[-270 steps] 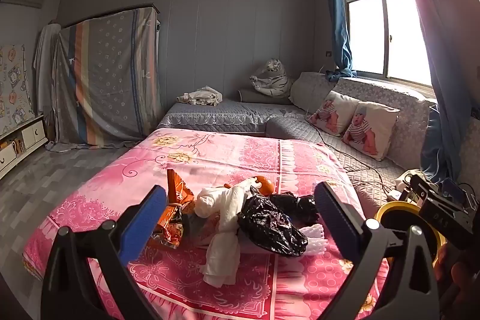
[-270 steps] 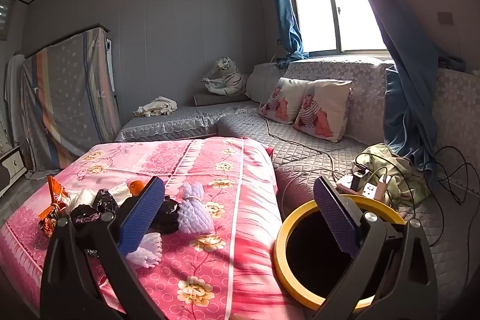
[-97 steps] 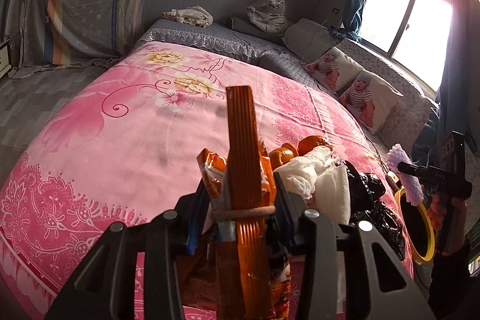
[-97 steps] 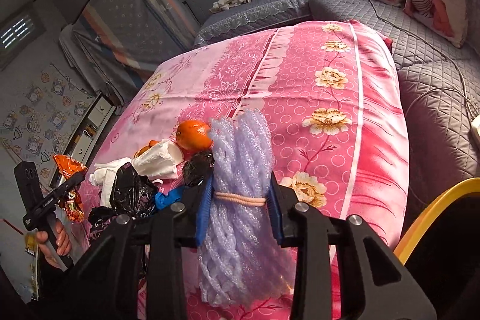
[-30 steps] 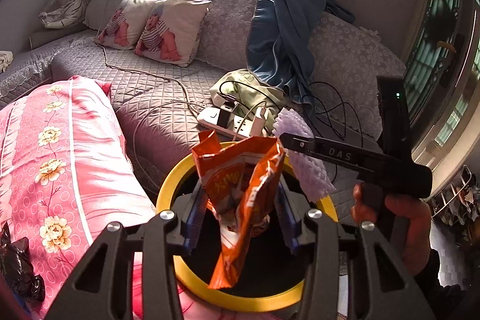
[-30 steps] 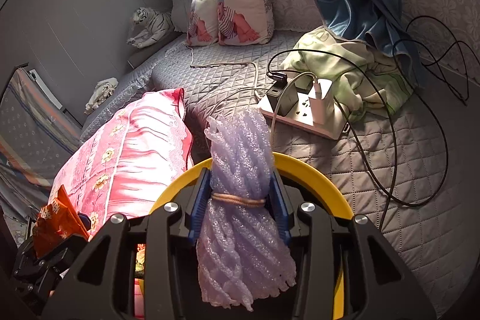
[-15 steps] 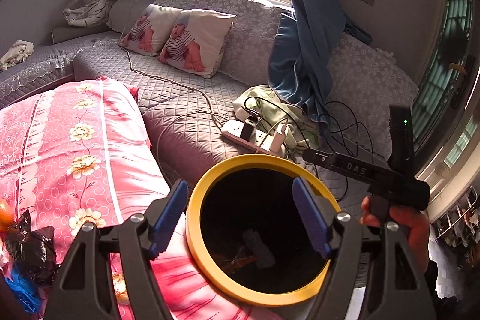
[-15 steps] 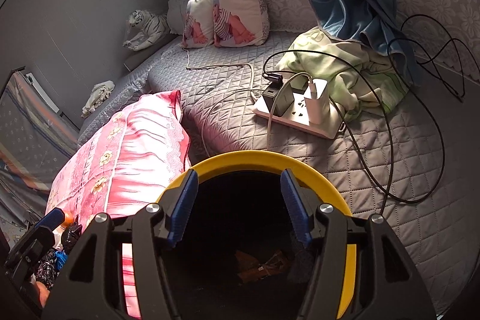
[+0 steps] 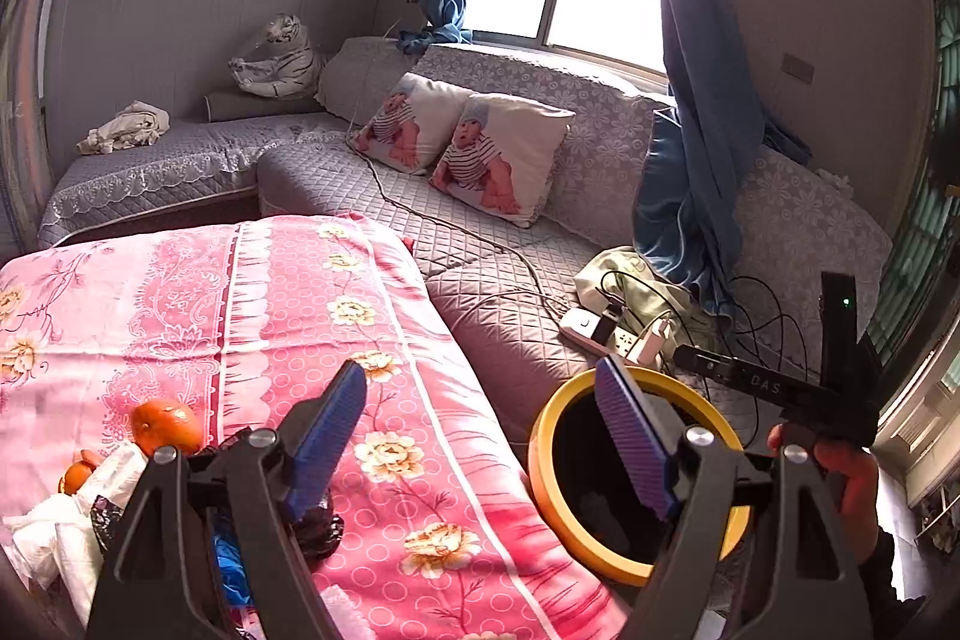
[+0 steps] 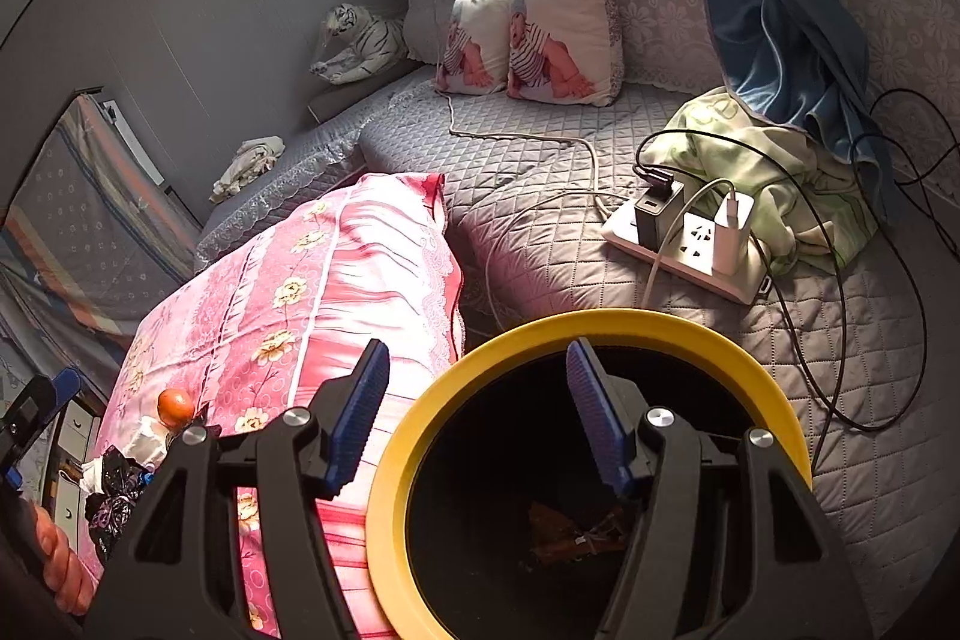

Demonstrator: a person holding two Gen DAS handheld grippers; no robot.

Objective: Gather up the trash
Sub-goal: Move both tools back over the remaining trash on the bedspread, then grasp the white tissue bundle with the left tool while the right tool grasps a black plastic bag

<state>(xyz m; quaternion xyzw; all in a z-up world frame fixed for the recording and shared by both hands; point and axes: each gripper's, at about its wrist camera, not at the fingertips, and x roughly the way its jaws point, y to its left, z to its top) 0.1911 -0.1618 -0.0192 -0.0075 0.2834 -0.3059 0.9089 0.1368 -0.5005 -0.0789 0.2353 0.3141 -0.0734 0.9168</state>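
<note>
Yellow-rimmed bin [image 10: 600, 328] sits right below your right gripper [image 10: 474, 412]; its jaws just opened, nothing between them. Left gripper [image 9: 480, 436]: same, wide and empty. Orange [image 9: 165, 424] and black bag [image 10: 114, 508] wait on the pink bedspread [image 9: 270, 292].

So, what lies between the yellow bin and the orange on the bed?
Only bare pink floral bedspread, seen in the left wrist view, between bin and orange.
</note>
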